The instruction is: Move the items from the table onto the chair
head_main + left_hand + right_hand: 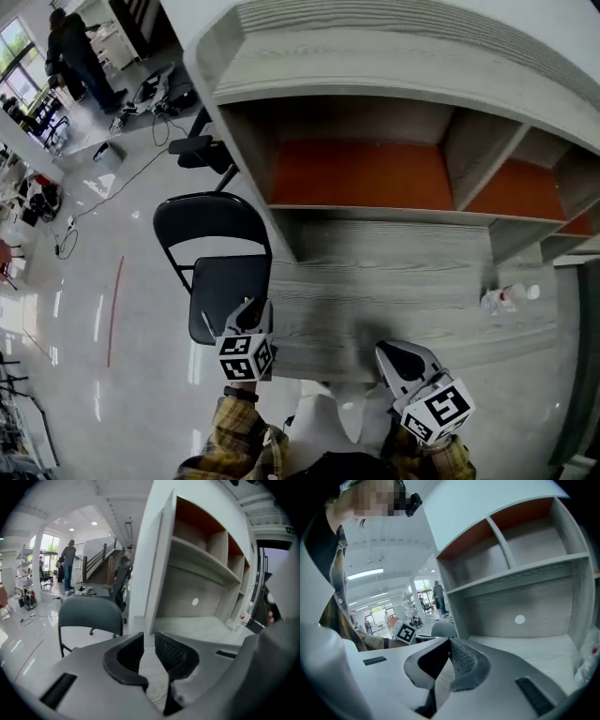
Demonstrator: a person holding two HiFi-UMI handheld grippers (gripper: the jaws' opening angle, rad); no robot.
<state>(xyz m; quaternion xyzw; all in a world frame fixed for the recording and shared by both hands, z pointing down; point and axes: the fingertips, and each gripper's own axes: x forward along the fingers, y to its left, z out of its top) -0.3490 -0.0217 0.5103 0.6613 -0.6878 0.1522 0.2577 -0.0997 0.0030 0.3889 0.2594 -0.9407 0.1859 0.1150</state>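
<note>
While hovering at the worktop's (375, 281) near edge: left tool (251, 309) barely parted, empty, beside the chair (211, 225); right tool (394, 354) closed, empty. Plastic bottle (506, 298) lying on it far right, well apart. Could crumple and squirt off the edge under a hasty pinch.

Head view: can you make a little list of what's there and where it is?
table: grey wood, with shelves above
bottle: crumpled plastic, lying on the table's right side
chair: black, at the table's left edge
left gripper: slightly apart, nothing between
right gripper: closed, holding nothing
</note>
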